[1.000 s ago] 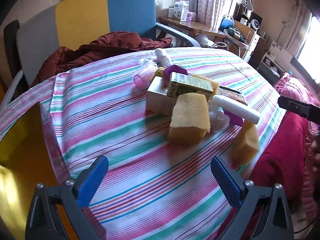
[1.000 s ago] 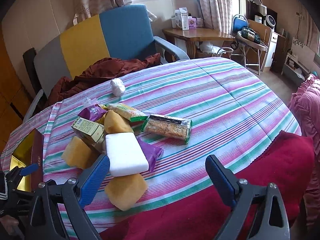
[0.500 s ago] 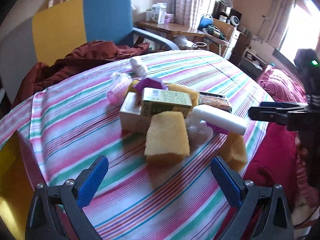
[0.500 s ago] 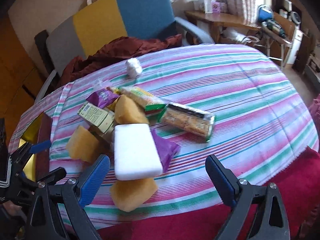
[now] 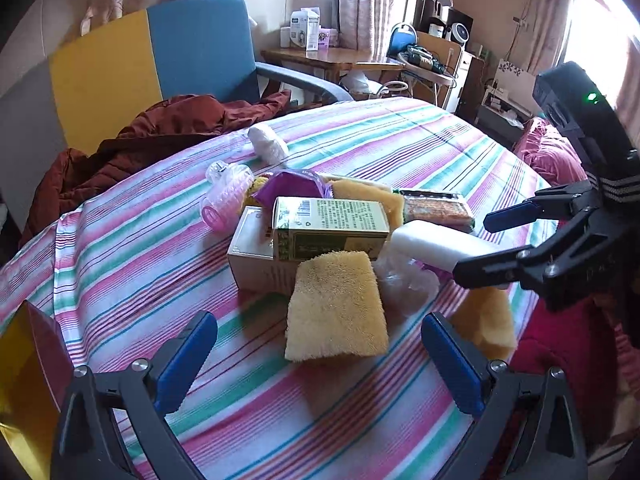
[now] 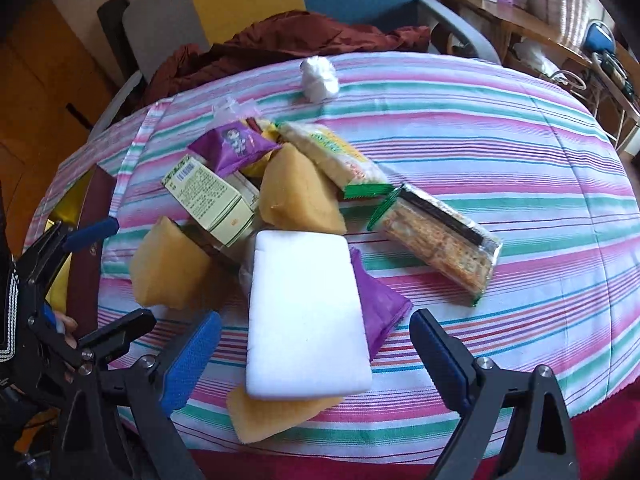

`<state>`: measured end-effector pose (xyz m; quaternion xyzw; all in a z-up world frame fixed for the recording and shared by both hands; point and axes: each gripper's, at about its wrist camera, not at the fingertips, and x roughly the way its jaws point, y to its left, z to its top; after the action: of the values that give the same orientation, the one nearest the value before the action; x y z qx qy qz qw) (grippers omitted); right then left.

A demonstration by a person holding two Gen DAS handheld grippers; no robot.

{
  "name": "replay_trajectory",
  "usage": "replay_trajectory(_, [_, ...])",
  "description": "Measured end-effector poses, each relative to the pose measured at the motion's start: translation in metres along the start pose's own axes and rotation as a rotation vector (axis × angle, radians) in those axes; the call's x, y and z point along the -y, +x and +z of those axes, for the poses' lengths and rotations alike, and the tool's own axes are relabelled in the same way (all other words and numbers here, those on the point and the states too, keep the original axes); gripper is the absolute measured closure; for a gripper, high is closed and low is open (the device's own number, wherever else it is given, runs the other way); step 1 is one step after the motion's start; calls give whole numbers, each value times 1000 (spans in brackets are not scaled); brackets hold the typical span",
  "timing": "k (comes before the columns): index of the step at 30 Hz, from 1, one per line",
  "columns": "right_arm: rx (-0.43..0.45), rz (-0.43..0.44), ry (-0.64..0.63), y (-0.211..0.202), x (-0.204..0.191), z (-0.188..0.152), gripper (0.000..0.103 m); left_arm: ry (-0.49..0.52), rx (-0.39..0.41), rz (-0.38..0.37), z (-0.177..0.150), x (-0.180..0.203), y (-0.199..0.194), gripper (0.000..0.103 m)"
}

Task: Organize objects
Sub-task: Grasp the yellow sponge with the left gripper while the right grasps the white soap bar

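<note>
Two wide-jawed grippers (image 5: 320,354) (image 6: 316,356) flanking pile (image 6: 280,220)

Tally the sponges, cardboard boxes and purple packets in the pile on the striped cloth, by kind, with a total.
Yellow sponges: 3
White foam sponge: 1
Cardboard boxes: 2
Purple foil packets: 2
Total: 8

white sponge block (image 6: 306,316): flat, atop pile, 6 o'clock | yellow sponges (image 6: 298,192): tilted, around it | green carton (image 6: 208,196): 10 o'clock | cracker pack (image 6: 440,240): 3 o'clock | white wad (image 6: 319,73): 12 o'clock, apart
</note>
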<state>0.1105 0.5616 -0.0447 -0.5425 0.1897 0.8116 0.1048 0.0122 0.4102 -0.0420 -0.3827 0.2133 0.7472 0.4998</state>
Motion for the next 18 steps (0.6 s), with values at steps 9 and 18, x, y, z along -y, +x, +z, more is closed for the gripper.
replay_trajectory(9, [-60,-12,-58,13,-7,2,46,-60,-47,-81,-13,-4,11,54])
replay_trajectory(18, [143,0,-4,-41,-20,-5,46,-140,77,-62,-40,-23,-74,53])
